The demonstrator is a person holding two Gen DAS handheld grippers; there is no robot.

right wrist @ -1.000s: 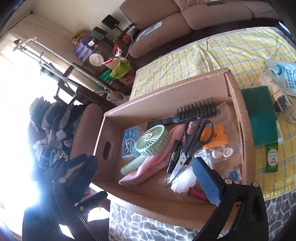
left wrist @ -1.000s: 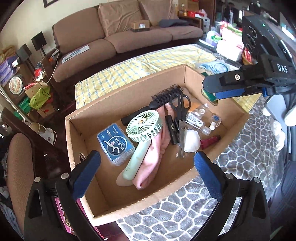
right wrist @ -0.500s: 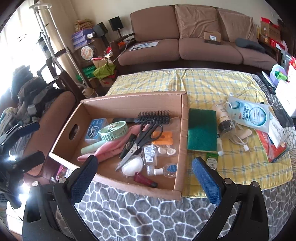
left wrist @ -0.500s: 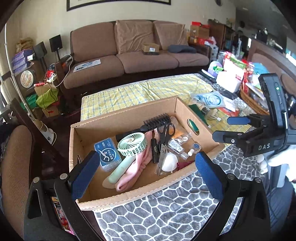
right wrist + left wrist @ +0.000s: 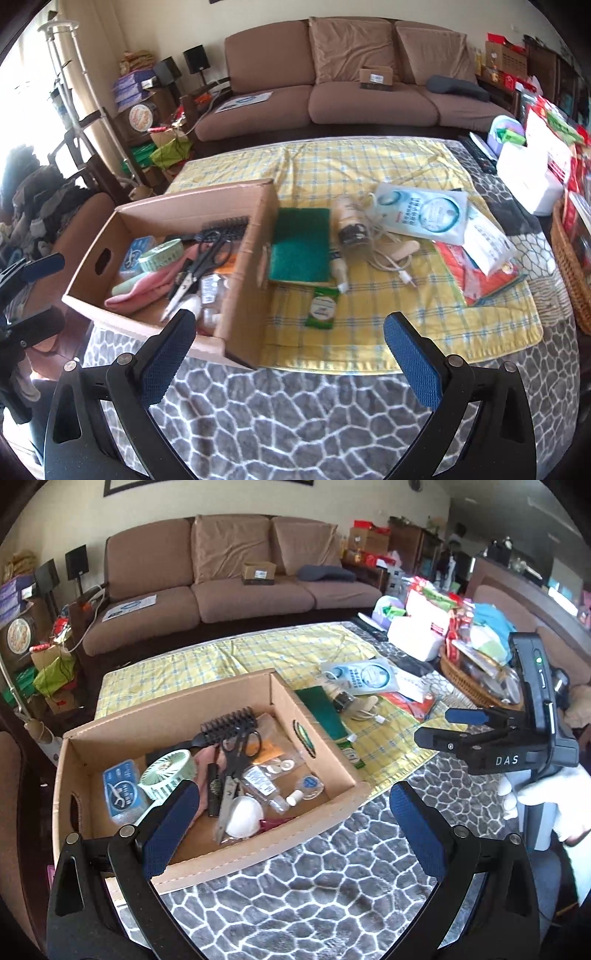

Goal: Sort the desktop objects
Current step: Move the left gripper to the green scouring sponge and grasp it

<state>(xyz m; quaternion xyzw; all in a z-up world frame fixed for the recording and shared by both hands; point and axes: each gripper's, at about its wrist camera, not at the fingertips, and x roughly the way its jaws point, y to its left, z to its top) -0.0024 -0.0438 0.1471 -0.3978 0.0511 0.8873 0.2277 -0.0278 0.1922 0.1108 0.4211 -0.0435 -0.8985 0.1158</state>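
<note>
A cardboard box (image 5: 317, 801) (image 5: 251, 295) on the table holds scissors (image 5: 236, 760), a black hairbrush (image 5: 225, 723), a mint handheld fan (image 5: 166, 771), a pink cloth (image 5: 147, 284) and small bottles. To its right on the yellow checked cloth (image 5: 369, 177) lie a green sponge (image 5: 299, 247), a small bottle (image 5: 349, 221), a white cable (image 5: 388, 258), a green sachet (image 5: 321, 308) and a face-mask pack (image 5: 424, 212). My left gripper (image 5: 291, 821) is open and empty over the box's near wall. My right gripper (image 5: 288, 349) is open and empty, near the table's front edge; it also shows in the left wrist view (image 5: 439, 727).
A grey pebble-pattern mat (image 5: 314, 406) covers the table's near side. A wicker basket (image 5: 569, 269) and piled packages (image 5: 528, 177) stand at the right. A brown sofa (image 5: 351, 85) is behind the table. A chair with clothes (image 5: 33, 206) is at the left.
Both grippers have pulled back and up from the box and swung to the right. The objects outside the box have come into view. Both stay open and empty.
</note>
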